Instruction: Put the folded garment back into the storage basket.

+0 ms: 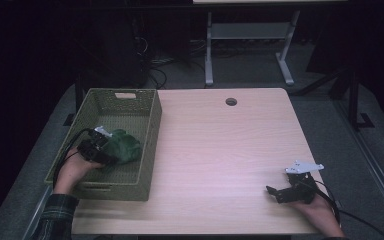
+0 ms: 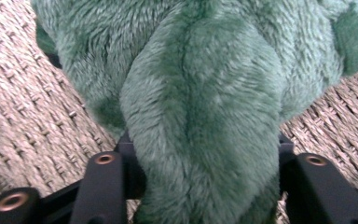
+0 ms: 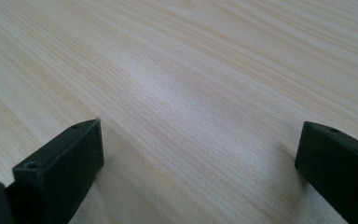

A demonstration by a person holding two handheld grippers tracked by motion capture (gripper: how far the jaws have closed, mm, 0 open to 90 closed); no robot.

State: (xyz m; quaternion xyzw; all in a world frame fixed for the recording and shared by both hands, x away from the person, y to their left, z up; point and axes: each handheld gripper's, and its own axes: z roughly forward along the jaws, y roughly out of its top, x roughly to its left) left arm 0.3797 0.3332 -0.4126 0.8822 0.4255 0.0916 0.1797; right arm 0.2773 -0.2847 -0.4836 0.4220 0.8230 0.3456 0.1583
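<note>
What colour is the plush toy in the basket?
Dark green; the plush toy shows best in the left gripper view.

The left gripper [image 1: 96, 148] and right gripper [image 1: 292, 189] were black, each trailing a black cable. Brass-coloured screw inserts sat in the flat, block-shaped jaws. A grey three-cornered plate topped the right unit. The left sleeve [image 1: 55, 216] was dark plaid.

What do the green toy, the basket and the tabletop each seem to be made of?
Green toy: soft plush, judging by its long fuzzy pile.
Basket: apparently woven fibre or plastic, matt olive; interlaced strands show.
Tabletop: pale wood or laminate, with straight grain lines.
</note>
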